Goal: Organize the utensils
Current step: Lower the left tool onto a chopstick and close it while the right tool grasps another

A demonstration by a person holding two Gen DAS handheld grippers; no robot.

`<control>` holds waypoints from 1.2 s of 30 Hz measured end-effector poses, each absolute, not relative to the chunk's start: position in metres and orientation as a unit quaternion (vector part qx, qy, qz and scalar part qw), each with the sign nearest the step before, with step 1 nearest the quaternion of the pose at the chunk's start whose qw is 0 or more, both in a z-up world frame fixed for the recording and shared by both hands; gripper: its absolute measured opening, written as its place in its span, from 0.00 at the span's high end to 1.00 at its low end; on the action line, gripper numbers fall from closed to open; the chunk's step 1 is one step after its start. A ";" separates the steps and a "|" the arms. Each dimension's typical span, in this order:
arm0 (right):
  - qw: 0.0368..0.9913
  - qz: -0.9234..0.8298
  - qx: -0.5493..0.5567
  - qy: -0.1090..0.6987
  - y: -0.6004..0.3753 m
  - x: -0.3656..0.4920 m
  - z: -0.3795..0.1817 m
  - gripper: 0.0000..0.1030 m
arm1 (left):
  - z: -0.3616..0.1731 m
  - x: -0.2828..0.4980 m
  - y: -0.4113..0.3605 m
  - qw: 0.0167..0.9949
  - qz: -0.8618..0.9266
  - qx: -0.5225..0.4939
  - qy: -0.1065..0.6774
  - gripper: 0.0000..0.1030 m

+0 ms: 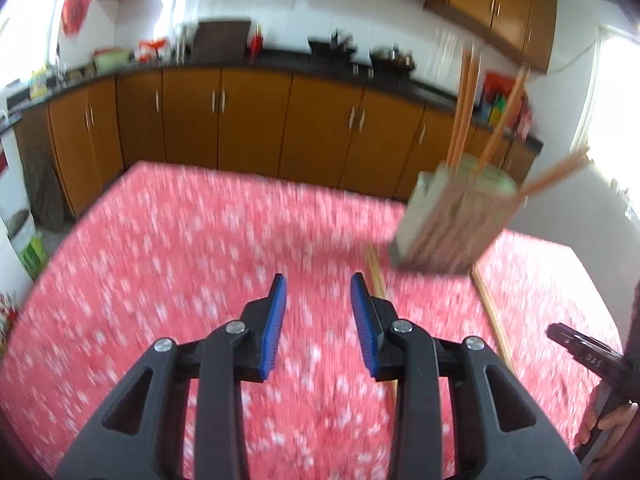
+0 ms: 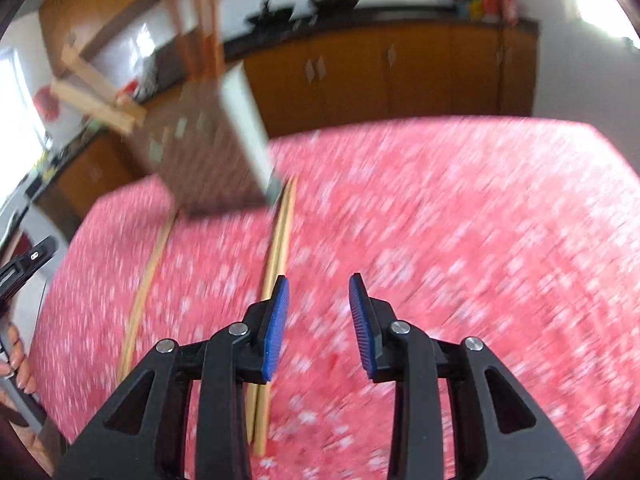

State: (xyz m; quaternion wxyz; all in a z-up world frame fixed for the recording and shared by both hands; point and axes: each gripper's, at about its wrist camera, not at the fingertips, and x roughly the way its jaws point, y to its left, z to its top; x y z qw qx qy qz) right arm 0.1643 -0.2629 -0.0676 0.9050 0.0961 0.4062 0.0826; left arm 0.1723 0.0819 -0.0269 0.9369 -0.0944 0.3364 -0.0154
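Note:
A brown-and-pale utensil holder (image 1: 452,220) stands on the red flowered tablecloth (image 1: 200,240), with several wooden chopsticks (image 1: 464,108) sticking out of it. More chopsticks lie flat on the cloth beside it (image 1: 494,316). My left gripper (image 1: 318,292) is open and empty, left of the holder. In the right wrist view the holder (image 2: 208,148) is at upper left and loose chopsticks (image 2: 276,248) lie on the cloth (image 2: 480,240), running under my left finger. Another chopstick (image 2: 146,276) lies further left. My right gripper (image 2: 319,292) is open and empty. Both views are motion-blurred.
Brown kitchen cabinets (image 1: 248,120) with a dark countertop (image 1: 280,58) holding pots and bottles run behind the table. The other gripper and a hand show at the right edge of the left view (image 1: 588,356) and the left edge of the right view (image 2: 24,268).

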 end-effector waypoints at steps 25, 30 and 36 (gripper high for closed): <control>0.899 0.019 0.046 0.434 -0.252 0.177 -0.102 0.93 | -0.085 0.173 0.016 0.895 -0.107 -0.058 0.430 0.84; 0.901 0.019 0.044 0.431 -0.257 0.173 -0.102 0.93 | -0.095 0.176 0.003 0.886 -0.104 -0.026 0.452 0.87; 0.902 0.025 0.033 0.429 -0.251 0.171 -0.101 0.93 | -0.099 0.184 0.001 0.887 -0.077 -0.014 0.454 0.89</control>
